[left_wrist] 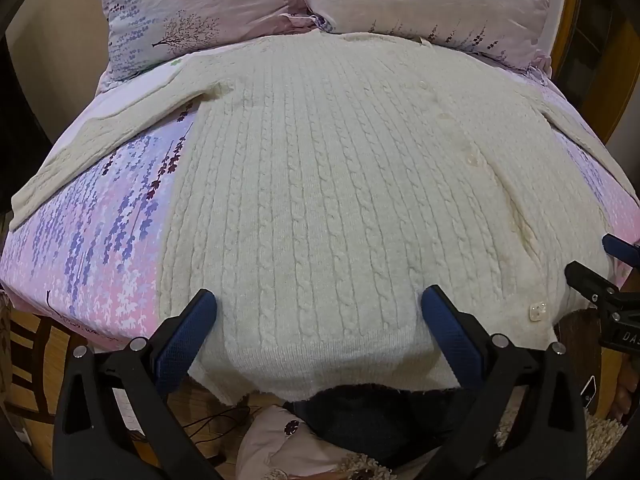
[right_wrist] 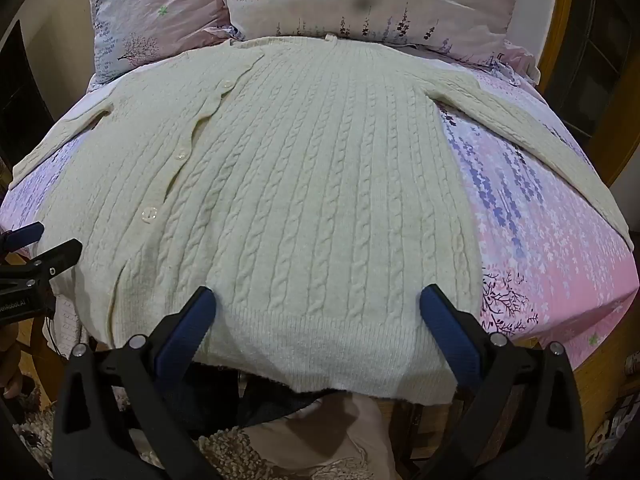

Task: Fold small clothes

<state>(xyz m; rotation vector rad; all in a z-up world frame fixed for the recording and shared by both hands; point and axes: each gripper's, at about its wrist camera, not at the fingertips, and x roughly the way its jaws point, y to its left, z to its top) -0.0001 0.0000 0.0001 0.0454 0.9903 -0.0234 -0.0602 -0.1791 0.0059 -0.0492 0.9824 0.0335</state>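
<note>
A cream cable-knit cardigan (left_wrist: 340,184) lies spread flat, front up, on the bed, sleeves out to both sides; it also shows in the right wrist view (right_wrist: 312,184). Its hem hangs over the bed's near edge. My left gripper (left_wrist: 319,306) is open, its blue pads over the left half of the hem, holding nothing. My right gripper (right_wrist: 318,305) is open over the right half of the hem, holding nothing. The right gripper's fingers (left_wrist: 592,280) show at the right edge of the left wrist view. The left gripper's fingers (right_wrist: 44,256) show at the left edge of the right wrist view.
The bed sheet (left_wrist: 100,256) is pink and purple with a floral print, also in the right wrist view (right_wrist: 552,240). Two matching pillows (left_wrist: 424,4) lie at the head. A wooden bed frame (right_wrist: 556,20) stands behind. Dark clothing (left_wrist: 380,420) and shaggy rug lie below.
</note>
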